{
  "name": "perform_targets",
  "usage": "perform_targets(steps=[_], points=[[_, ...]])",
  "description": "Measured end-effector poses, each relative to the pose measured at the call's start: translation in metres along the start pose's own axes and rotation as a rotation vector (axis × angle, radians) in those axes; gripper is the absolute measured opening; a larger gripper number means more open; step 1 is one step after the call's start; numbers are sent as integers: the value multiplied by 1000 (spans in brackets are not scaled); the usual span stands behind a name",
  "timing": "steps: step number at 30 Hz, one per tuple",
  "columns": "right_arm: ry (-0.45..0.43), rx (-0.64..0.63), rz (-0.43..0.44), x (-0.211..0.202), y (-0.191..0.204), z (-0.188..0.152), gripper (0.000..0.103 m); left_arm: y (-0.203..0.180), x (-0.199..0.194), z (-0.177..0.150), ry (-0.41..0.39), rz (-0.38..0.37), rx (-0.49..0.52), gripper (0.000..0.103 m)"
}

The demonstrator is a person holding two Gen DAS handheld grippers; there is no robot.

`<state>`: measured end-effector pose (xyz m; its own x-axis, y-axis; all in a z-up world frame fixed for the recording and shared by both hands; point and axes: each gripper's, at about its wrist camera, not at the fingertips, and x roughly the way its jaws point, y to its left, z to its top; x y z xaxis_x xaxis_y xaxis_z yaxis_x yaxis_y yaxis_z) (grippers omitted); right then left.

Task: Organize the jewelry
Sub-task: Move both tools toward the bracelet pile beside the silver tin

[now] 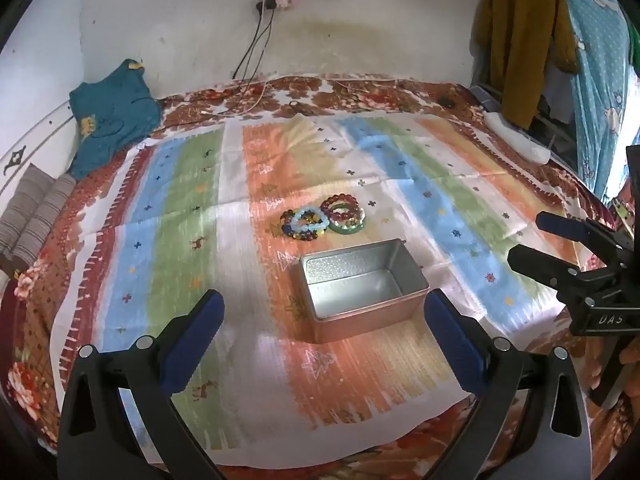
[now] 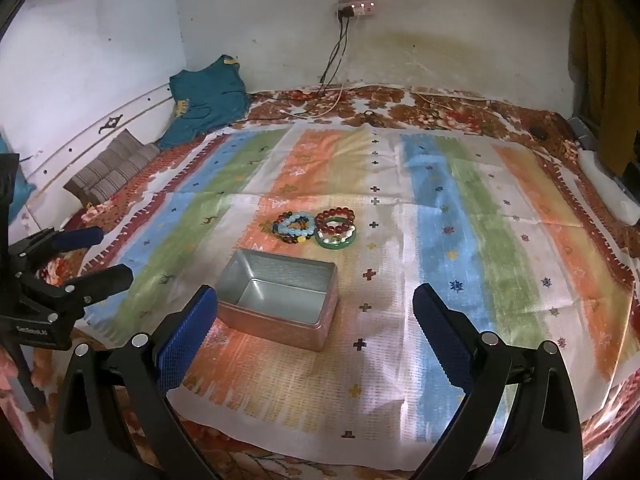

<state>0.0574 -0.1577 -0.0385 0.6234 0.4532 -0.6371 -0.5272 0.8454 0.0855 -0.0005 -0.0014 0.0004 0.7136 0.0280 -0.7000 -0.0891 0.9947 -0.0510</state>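
Observation:
Several bead bracelets [image 1: 324, 218] [image 2: 314, 227] lie in a small heap on the striped cloth: dark multicolour and pale blue ones on the left, dark red ones over a green bangle on the right. Just nearer than them stands an empty silver tin [image 1: 362, 294] [image 2: 280, 300] with no lid. My left gripper [image 1: 324, 320] hovers wide open above the cloth with the tin between its fingers in the picture but well beyond them. My right gripper [image 2: 316, 322] is also wide open and empty, to the right of the tin. Each gripper shows in the other's view [image 1: 548, 240] [image 2: 100, 254].
The striped cloth [image 1: 192, 216] [image 2: 460, 240] covers a floral bedspread [image 1: 36, 300]. A teal garment [image 1: 110, 116] and a striped cushion [image 1: 32, 216] lie at the back left. Cables [image 1: 256, 48] hang from a wall socket. Clothes [image 1: 532, 40] hang at the right.

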Motion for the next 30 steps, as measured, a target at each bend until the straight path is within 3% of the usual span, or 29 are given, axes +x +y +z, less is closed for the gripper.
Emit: perform_targets(steps=[14,30], points=[[5,-18,-12,1,6,0,99,3,-11,6,-51,8,6,98],[24,-14,-27,9,4,3,99,10,2,6,-5,33,-43,98]])
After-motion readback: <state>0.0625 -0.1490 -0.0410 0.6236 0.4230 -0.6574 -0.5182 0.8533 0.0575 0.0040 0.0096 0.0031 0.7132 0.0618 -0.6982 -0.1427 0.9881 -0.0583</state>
